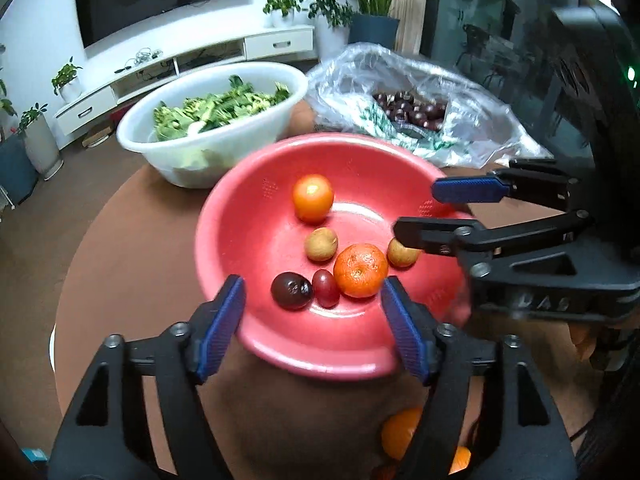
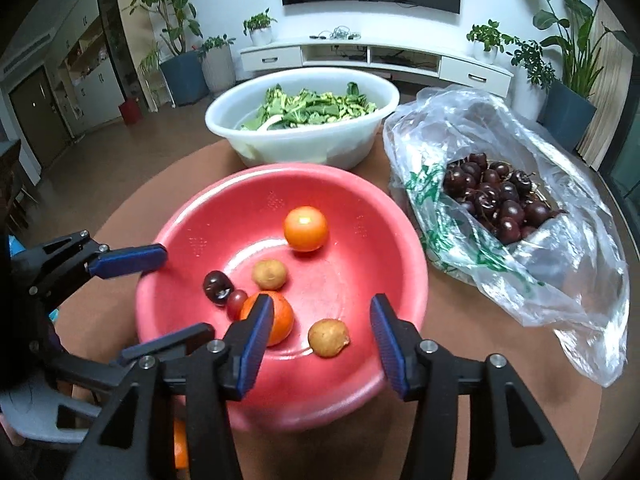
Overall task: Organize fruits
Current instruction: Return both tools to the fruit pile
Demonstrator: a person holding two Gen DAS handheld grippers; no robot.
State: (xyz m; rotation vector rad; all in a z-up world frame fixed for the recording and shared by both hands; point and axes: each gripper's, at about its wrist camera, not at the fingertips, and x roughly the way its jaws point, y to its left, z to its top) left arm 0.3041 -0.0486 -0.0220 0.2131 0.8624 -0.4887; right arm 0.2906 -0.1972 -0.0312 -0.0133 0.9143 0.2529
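A red bowl [image 1: 248, 248] [image 2: 376, 280] sits on the round brown table. In it lie an orange tomato [image 1: 312, 197] [image 2: 305, 228], a mandarin [image 1: 361, 270] [image 2: 280, 318], two tan longans [image 1: 321, 244] [image 2: 329, 337], a dark cherry [image 1: 291, 290] [image 2: 217, 287] and a red grape [image 1: 325, 288] [image 2: 236, 302]. My left gripper [image 1: 314, 322] is open and empty over the bowl's near rim; it also shows in the right wrist view [image 2: 160, 300]. My right gripper [image 2: 320, 348] is open and empty above the bowl's near side, and shows at the right of the left wrist view [image 1: 424, 212].
A white basin [image 1: 168, 148] [image 2: 360, 132] of green leaves stands behind the bowl. A clear plastic bag [image 1: 472, 92] [image 2: 560, 280] holds a heap of dark cherries [image 2: 496, 196]. More oranges [image 1: 400, 436] lie on the table under my left gripper.
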